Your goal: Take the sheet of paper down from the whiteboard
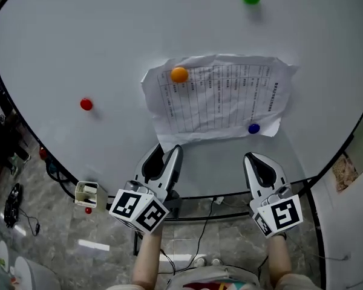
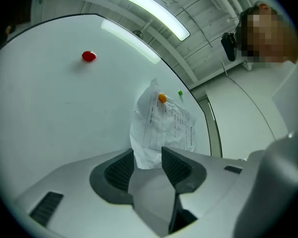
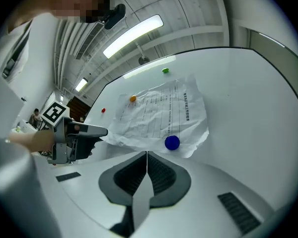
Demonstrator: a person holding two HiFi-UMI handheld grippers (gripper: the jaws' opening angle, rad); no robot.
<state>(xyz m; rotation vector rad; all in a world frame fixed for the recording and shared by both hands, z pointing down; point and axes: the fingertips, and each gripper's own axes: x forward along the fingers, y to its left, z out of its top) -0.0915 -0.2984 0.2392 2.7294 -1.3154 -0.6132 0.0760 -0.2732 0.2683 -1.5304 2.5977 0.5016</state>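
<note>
Paper sheet (image 1: pixel 221 98) hangs crumpled on the whiteboard (image 1: pixel 78 41), pinned by an orange magnet (image 1: pixel 179 74) and a blue magnet (image 1: pixel 253 128). We judge the approach step in hand: its lower left corner sits just ahead of the left gripper (image 1: pixel 166 153), whose jaws stand apart and empty. Right gripper (image 1: pixel 254 159), closed on nothing, hovers just below the blue magnet. Next, we expect, a pinch on that corner.

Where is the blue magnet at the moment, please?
In the head view, the blue magnet sits on the paper's lower right corner on the whiteboard, just above the right gripper.
</note>
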